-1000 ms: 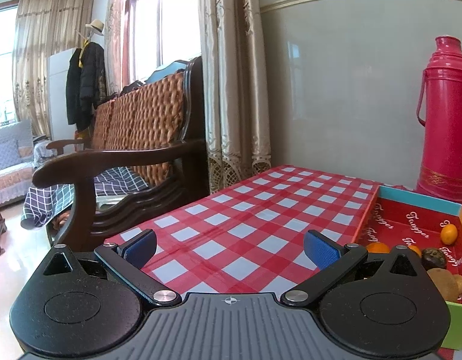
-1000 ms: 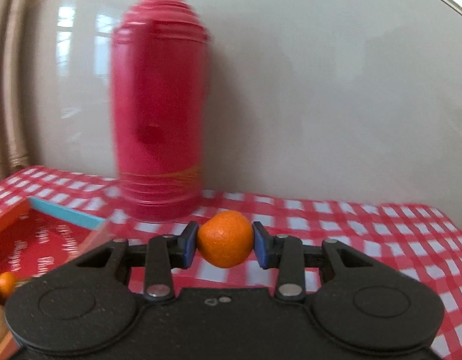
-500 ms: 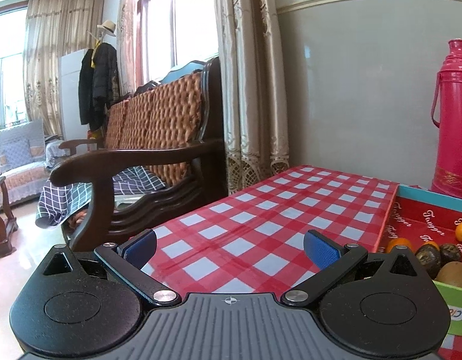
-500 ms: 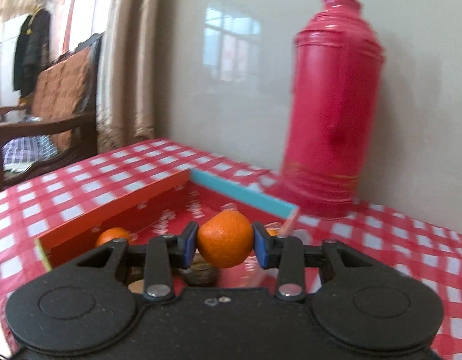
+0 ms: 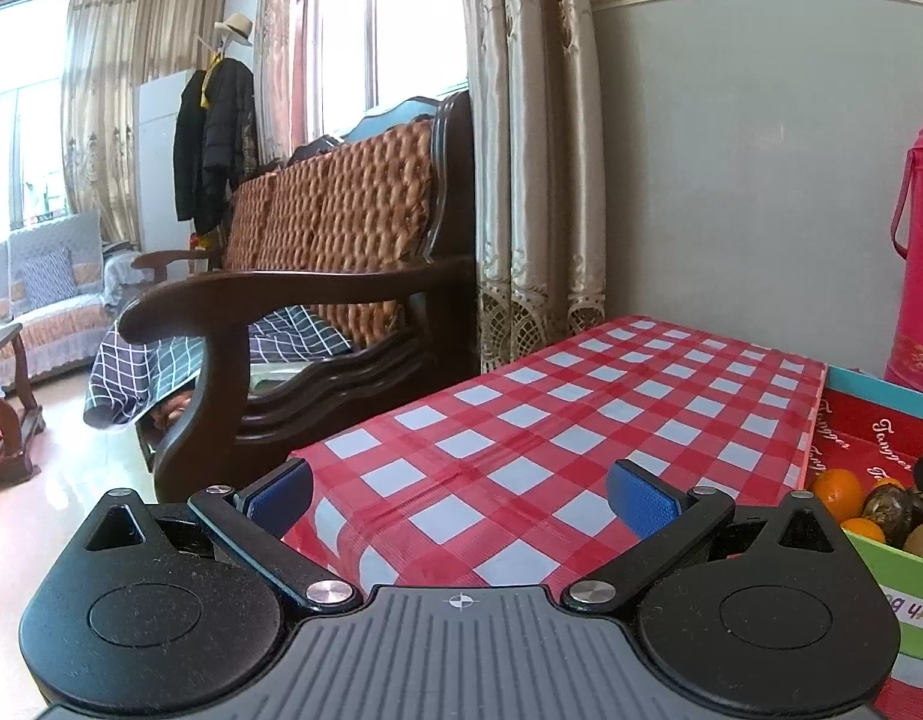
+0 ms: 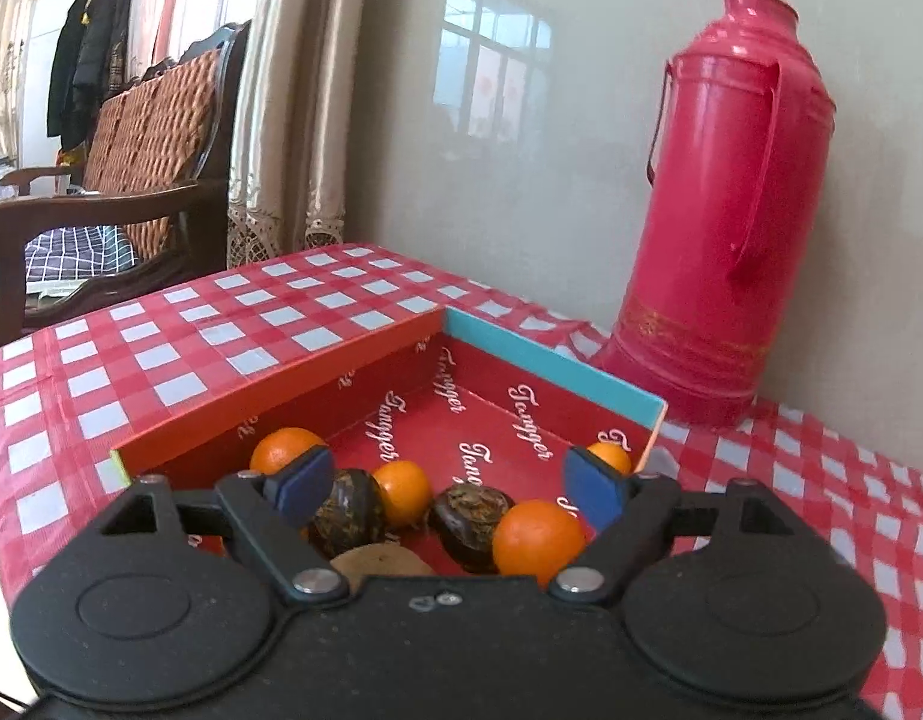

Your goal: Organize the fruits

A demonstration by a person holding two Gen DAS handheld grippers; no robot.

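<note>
Over the red cardboard box [image 6: 293, 387] hangs my right gripper [image 6: 446, 486], its jaws opening. The orange [image 6: 536, 537] lies free in the box below them, near the right blue pad [image 6: 593, 489], and neither pad presses on it. More oranges [image 6: 284, 450], dark wrinkled fruits [image 6: 347, 510] and a brown kiwi [image 6: 380, 564] lie around it. My left gripper [image 5: 461, 495] stands open and holds nothing above the checked tablecloth [image 5: 581, 414]. The box [image 5: 851, 414] with its fruits [image 5: 839, 492] is at its right.
A tall red thermos [image 6: 731, 210] stands against the grey wall behind the box, also seen as the thermos [image 5: 920, 252] at the left wrist view's right edge. A dark wooden armchair [image 5: 317, 300] and curtains [image 5: 533, 150] stand beyond the table's left end.
My right gripper swung left from the thermos to over the box, then opened and let go of the orange, which now lies among the fruits. The left gripper drifted slightly left, still open.
</note>
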